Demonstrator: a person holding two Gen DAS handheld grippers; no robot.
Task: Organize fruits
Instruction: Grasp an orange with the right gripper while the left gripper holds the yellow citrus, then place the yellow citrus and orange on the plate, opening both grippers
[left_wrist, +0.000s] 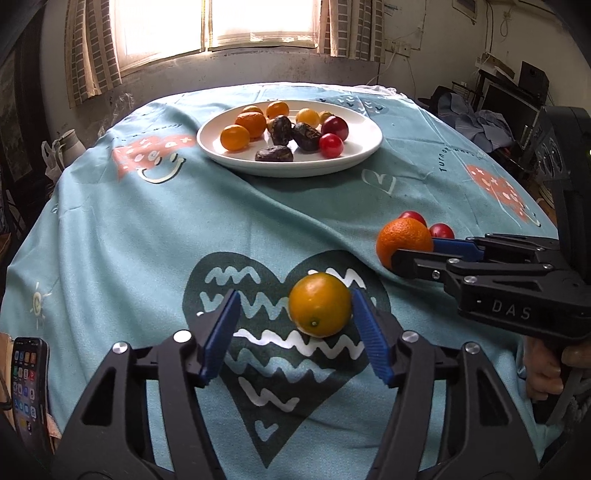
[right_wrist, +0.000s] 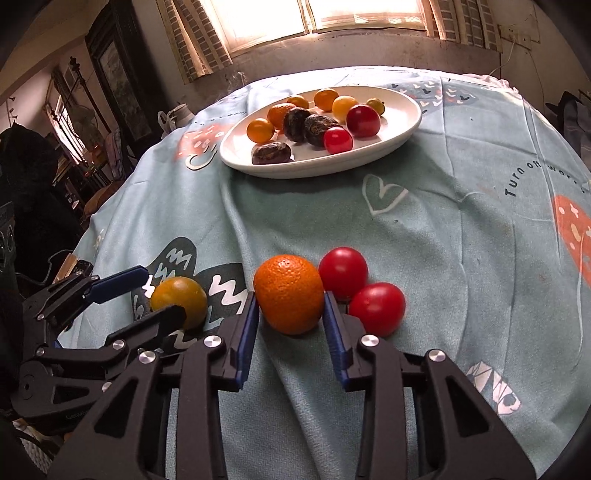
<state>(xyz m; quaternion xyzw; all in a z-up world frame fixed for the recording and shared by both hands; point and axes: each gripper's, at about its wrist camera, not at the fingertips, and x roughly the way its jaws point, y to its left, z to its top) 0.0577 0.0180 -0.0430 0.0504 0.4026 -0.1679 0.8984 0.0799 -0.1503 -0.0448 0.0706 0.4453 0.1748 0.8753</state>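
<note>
Now both grippers are down at the near edge of the bench (left_wrist: 110, 229), each angled downward onto a loose fruit, while the white plate (left_wrist: 365, 147) at the top centre already holds a mixed pile, surely where these strays belong. The right gripper (right_wrist: 289, 314) brackets the orange (right_wrist: 289, 293) at lower centre of its own view, blue pads touching either flank, so I read that as a grip just taken. Two red tomatoes (right_wrist: 376, 308) crowd its right pad, which could nudge them. The left gripper (left_wrist: 293, 334) stands partly open around the yellow-orange fruit (left_wrist: 319, 304): the right-hand pad touches it, the left-hand pad stands clear, nothing held yet. A phone (left_wrist: 29, 387) lies lower left.
</note>
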